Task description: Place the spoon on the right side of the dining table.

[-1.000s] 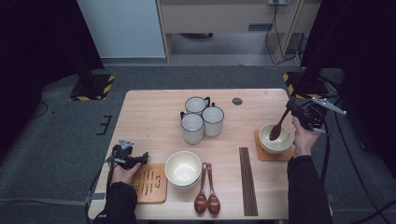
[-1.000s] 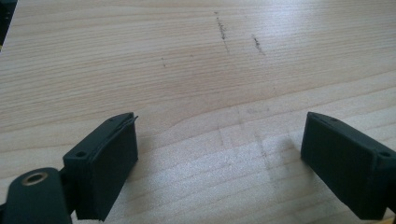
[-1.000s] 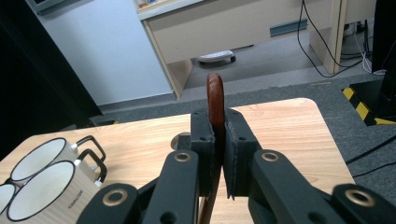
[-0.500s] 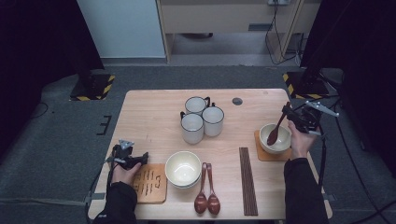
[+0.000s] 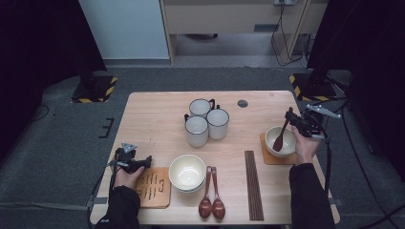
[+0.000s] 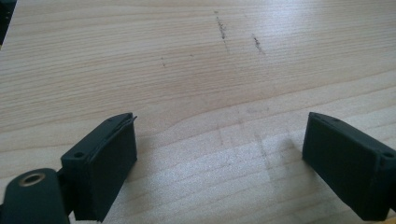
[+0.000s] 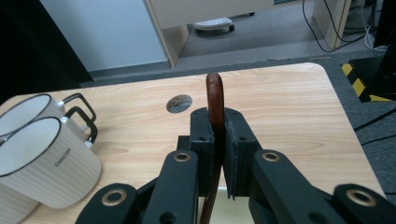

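At the tabletop's (image 5: pixel 157 119) right edge, the right gripper (image 7: pixel 217 135) is clamped on a brown wooden spoon (image 5: pixel 281 136), its scoop resting in a white bowl (image 5: pixel 281 141) on a coaster (image 5: pixel 267 157). The right gripper view shows the handle pinched between the pads. The left gripper (image 6: pixel 219 163), wide apart and holding nothing, rests over bare wood near the front-left corner. Grey carpet surrounds the tabletop.

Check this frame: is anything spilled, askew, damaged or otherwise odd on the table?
Nothing stands out. The three mugs stand upright, the chopsticks and two spoons lie straight, and the right gripper holds a wooden spoon in the bowl on its coaster. No spills.
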A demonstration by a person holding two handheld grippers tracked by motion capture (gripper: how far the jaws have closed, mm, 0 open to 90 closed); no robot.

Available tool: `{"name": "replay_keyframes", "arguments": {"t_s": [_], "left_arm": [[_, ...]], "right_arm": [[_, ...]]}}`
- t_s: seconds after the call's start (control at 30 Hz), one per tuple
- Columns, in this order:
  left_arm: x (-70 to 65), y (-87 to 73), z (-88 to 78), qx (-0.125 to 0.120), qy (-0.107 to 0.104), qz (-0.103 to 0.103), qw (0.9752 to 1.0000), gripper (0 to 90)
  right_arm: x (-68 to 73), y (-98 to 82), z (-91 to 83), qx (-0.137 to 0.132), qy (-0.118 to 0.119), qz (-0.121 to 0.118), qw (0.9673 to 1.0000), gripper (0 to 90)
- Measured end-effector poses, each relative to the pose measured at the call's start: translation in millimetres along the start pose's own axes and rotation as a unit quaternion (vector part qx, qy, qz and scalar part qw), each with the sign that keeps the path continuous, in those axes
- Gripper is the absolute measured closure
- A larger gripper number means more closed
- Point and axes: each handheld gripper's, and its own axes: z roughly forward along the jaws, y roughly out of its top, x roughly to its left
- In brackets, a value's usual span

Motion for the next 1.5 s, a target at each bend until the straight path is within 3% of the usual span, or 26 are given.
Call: {"name": "replay_keyframes", "arguments": {"t_s": [0.5, 0.73, 1.07, 1.5], "left_arm": [[0.0, 0.0, 0.0, 0.000, 0.000, 0.000, 1.0000, 8.6], [-0.1, 0.0, 0.0, 0.000, 0.001, 0.000, 1.0000, 8.6], [-0.1, 0.0, 0.0, 0.000, 0.001, 0.000, 1.0000, 8.5], [-0.1, 0.0, 0.1, 0.000, 0.001, 0.000, 1.0000, 8.5]], "right_arm": [[-18.0, -12.5, -9.5, 0.006, -0.007, 0.004, 0.9999, 80.3], [-27.3, -21.2, -12.7, 0.016, -0.026, -0.008, 0.9995, 76.4], [-42.2, -37.0, -9.5, 0.038, -0.051, -0.021, 0.9978, 64.7], [-46.0, -43.9, -6.9, 0.058, -0.050, -0.034, 0.9965, 50.4]]}}
